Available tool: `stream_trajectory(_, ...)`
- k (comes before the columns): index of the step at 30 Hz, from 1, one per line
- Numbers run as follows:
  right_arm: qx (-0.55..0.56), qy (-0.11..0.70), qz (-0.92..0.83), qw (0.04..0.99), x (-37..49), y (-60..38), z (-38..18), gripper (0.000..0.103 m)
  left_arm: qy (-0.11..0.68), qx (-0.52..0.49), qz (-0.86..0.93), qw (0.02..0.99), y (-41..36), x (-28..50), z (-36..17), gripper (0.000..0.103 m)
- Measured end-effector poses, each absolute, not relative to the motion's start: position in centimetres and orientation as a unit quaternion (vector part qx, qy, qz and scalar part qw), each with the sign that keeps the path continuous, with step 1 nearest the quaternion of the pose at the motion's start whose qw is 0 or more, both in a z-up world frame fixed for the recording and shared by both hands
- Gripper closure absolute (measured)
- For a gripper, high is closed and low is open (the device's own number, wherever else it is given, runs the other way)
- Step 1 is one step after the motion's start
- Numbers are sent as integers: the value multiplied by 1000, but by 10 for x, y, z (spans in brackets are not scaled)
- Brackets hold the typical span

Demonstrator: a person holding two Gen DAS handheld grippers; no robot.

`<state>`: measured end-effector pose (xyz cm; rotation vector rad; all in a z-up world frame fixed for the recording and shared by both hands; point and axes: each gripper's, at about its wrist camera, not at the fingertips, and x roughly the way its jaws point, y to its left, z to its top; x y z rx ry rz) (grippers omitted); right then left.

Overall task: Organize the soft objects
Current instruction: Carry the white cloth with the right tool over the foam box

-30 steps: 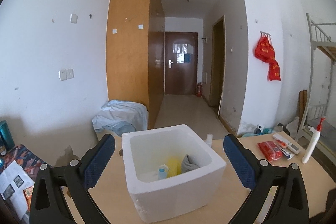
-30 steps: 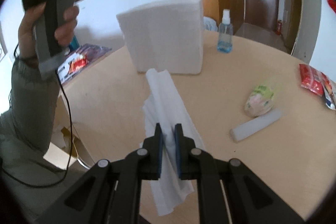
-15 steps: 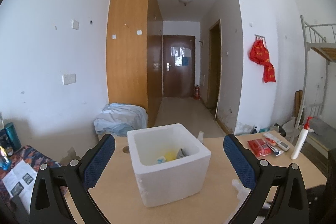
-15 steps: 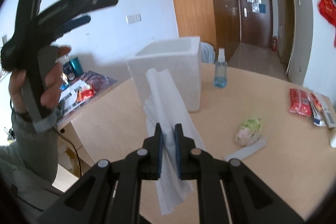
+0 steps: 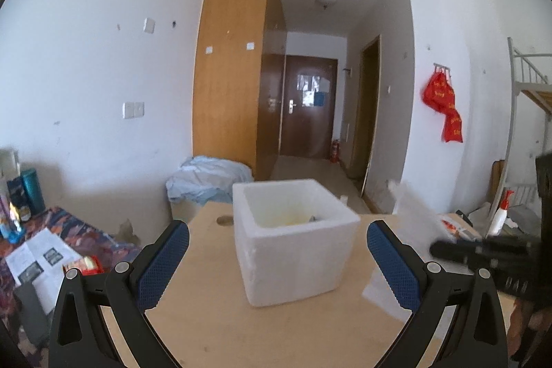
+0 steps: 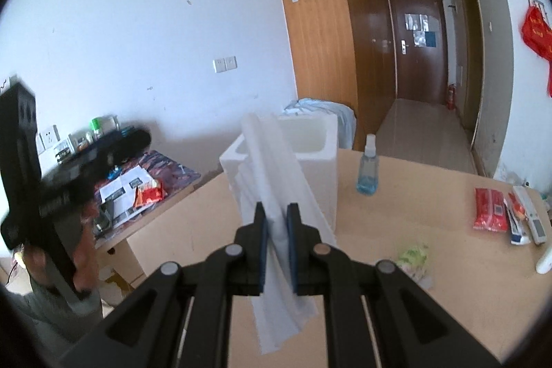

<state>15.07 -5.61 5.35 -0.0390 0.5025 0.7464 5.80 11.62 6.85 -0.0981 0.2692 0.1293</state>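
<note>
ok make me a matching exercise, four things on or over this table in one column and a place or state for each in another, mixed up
Things:
1 white sheet
2 foam box
3 spray bottle
4 red packet

States:
A lying flat near the table's right edge
B open top, standing on the table
C clamped in the right gripper
D upright, right of the box

Pairs: 1-C, 2-B, 3-D, 4-A
</note>
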Motion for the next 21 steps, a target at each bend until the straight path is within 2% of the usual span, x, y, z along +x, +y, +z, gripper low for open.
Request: stream_trajectory(21, -24, 209, 367, 906, 230, 14, 102, 90, 154, -40, 87, 983, 134, 78, 41, 0)
